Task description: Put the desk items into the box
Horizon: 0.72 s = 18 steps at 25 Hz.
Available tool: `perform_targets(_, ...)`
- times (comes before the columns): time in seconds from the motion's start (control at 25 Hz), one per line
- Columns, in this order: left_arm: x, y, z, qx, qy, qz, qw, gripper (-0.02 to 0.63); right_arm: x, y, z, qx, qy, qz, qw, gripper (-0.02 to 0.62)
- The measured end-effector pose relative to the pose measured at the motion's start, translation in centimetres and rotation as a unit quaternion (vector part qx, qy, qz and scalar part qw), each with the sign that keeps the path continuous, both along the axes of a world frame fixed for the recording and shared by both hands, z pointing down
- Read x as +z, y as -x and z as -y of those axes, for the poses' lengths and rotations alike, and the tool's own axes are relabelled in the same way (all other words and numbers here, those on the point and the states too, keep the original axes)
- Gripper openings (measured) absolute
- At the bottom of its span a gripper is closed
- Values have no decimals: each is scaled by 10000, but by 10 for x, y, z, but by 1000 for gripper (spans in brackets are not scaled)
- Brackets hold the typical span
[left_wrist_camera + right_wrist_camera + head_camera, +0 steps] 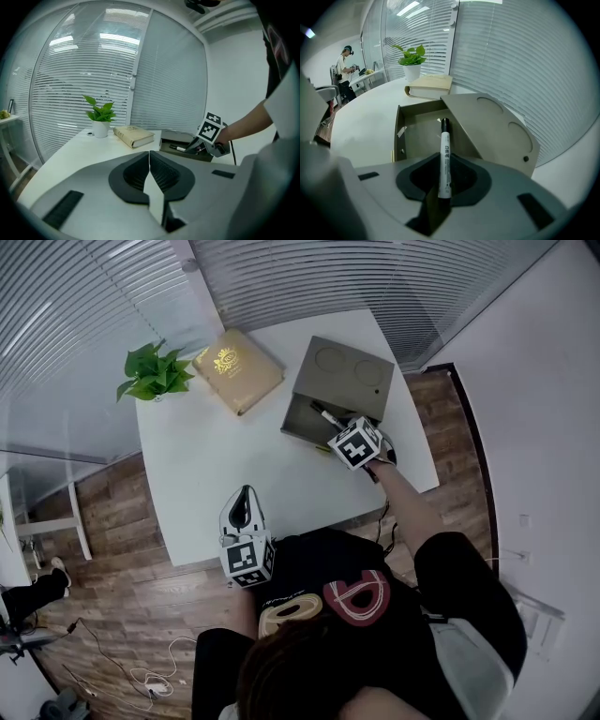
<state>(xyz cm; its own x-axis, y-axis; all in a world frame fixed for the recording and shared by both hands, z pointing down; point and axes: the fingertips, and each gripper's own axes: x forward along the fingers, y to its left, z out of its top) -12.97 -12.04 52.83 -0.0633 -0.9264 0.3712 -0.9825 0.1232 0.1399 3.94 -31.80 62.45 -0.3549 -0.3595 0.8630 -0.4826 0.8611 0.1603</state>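
A grey-brown cardboard box (309,418) lies open on the white desk (206,465), its lid (342,371) tilted back. My right gripper (339,430) hovers at the box's near edge, shut on a white marker (445,159) with a black cap. The marker points into the box (417,129) along the lid (492,126). From the left gripper view, the marker (177,148) sticks out ahead of the right gripper (197,146) over the box (180,138). My left gripper (244,498) rests at the desk's front edge, its jaws (150,161) shut with nothing between them.
A tan book (237,369) lies at the back of the desk beside a potted green plant (153,371). Window blinds run behind the desk. A person (345,65) stands far off in the room. Cables (141,673) lie on the wooden floor.
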Motion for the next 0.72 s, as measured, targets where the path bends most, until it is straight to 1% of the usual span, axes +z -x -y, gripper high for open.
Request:
perform_targets(0.24, -1, 6, -2, -101, 31, 0, 9999, 18, 5, 2, 3, 43, 73, -56, 9999, 72)
perform_targets(0.44, 1, 8, -2, -85, 27, -4, 10000, 17, 10, 1, 3, 40, 156, -153, 9998, 72)
perform_targets(0.72, 3, 9, 1, -33, 44, -29, 10000, 18, 5, 4, 5, 177, 209, -43, 9996, 84)
